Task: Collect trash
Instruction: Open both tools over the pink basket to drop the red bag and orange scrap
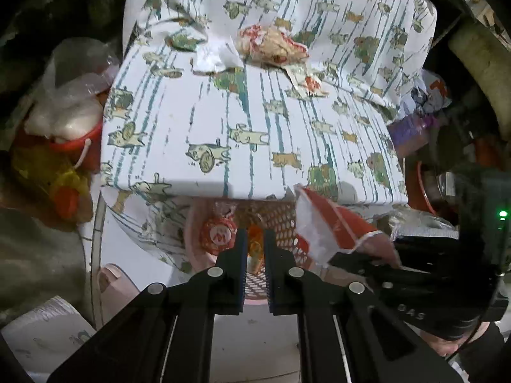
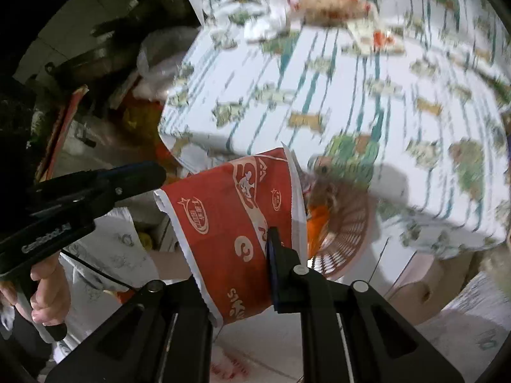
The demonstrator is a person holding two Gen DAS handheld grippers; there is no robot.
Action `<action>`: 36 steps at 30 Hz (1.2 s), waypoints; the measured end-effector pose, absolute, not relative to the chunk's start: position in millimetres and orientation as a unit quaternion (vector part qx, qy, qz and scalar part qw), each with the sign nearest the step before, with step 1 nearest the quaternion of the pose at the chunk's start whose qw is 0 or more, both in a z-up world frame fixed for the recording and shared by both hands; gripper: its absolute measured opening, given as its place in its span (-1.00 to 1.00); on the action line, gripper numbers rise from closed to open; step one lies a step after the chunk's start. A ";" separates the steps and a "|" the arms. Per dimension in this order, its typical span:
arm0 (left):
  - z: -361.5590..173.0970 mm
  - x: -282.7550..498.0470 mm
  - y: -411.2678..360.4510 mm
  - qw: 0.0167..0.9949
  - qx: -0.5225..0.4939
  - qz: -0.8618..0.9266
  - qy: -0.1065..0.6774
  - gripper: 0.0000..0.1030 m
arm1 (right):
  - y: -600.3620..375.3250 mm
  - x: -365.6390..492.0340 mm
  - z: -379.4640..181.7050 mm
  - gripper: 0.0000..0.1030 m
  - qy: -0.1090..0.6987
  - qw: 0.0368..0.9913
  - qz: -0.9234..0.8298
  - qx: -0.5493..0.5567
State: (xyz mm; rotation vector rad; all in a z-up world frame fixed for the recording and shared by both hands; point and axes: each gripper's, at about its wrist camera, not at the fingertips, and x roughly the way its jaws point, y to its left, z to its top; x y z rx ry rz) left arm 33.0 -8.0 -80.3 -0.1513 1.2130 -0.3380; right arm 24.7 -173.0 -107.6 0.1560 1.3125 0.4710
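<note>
Above the pink mesh basket (image 2: 346,233), trash in hand.
Right hand-held gripper (image 2: 242,274) clamps the red wrapper (image 2: 223,223); left hand-held gripper (image 1: 255,255) hangs slightly parted, holding nothing.

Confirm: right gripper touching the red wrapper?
Touching. Right wrist view: right gripper fingers clamp the red wrapper, which hangs above the pink basket.

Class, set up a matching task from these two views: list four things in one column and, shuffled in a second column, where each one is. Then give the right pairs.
Things:
1. red wrapper
2. pink basket
3. crumpled trash
4. left claw

Places:
A. on the tablecloth
B. in the right claw
C. below the table edge
D. above the basket, holding nothing

Pairs: 1-B, 2-C, 3-A, 4-D
</note>
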 end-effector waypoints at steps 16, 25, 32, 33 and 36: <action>-21.1 30.2 21.5 0.887 -0.039 -0.076 0.453 0.44 | -165.2 33.3 -105.1 -0.38 0.591 0.782 0.194 0.044; 4.5 22.0 40.4 0.922 -0.036 -0.016 0.386 0.67 | -176.5 36.0 -65.8 -0.11 0.521 0.839 0.148 0.053; 11.3 19.4 45.1 0.932 -0.034 0.008 0.360 0.67 | -189.5 38.2 -42.2 0.05 0.471 0.874 0.108 0.058; 13.1 18.2 44.9 0.934 -0.032 0.009 0.355 0.67 | -191.0 38.1 -39.7 0.08 0.465 0.877 0.104 0.057; 19.4 13.8 42.4 0.941 -0.026 0.012 0.337 0.67 | -193.4 37.0 -32.9 0.10 0.449 0.887 0.095 0.054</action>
